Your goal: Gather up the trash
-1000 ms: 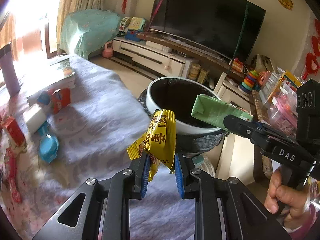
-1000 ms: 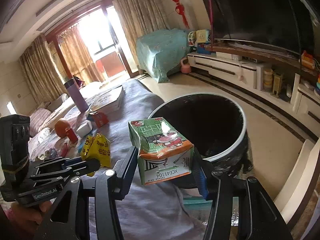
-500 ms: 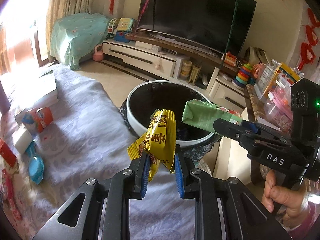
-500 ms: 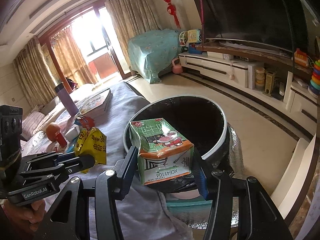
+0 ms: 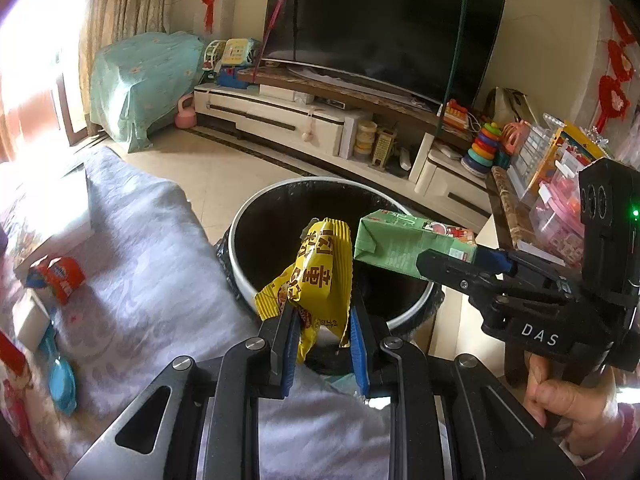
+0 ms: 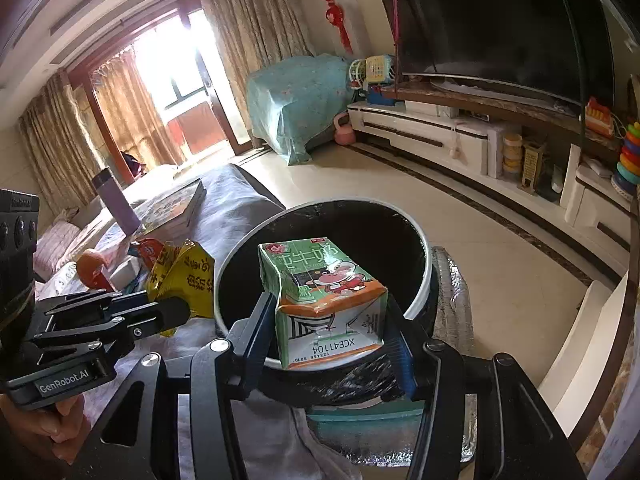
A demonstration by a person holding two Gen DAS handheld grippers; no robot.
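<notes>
up close, left claw pinching crinkled yellow wrapper, right claw clamping green carton, dented

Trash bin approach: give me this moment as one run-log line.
left gripper: shut on yellow snack wrapper | right gripper: shut on green drink carton | both over trash bin | nothing dropped yet

Both wrist views look forward and down along own fingers, close range; each faces the TV wall. Shared: trash bin, the other gripper.
</notes>
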